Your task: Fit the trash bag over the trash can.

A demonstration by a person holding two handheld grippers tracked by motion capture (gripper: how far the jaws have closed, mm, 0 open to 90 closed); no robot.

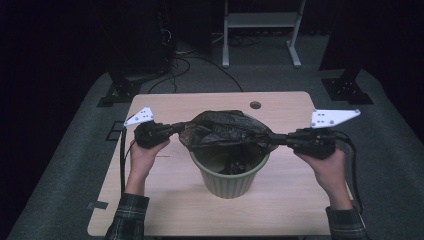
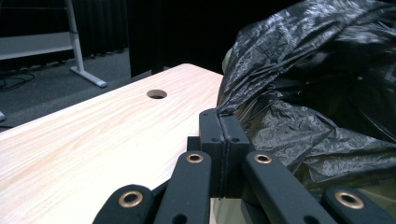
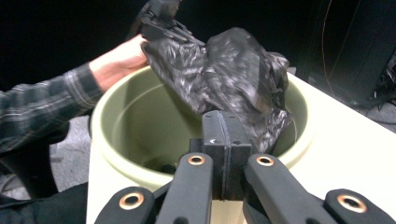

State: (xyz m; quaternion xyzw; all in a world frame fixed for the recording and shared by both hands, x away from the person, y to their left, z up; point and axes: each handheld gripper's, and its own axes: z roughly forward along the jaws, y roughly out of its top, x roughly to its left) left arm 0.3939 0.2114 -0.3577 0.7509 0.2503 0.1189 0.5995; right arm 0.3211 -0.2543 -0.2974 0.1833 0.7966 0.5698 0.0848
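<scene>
Lab or recording studio, dimly lit. Black curtains close off the back and sides. Grey carpeted floor [image 1: 75, 150] with loose cables [image 1: 200, 65]. Pale wood counter [image 1: 165, 200] with a cable hole [image 1: 255, 105]. White metal stand [image 1: 260, 30] behind; black floor-mounted brackets [image 1: 347, 87] at the counter's corners.

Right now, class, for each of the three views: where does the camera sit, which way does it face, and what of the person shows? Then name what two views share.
High view: above the person's side, facing forward and down on the table; both forearms, left gripper and right gripper show.
Left gripper view: on the left gripper, facing along its shut jaws at the black bag.
Right gripper view: on the right gripper, facing across the green bin; the other hand shows.
Shared: all show the black bag.
</scene>
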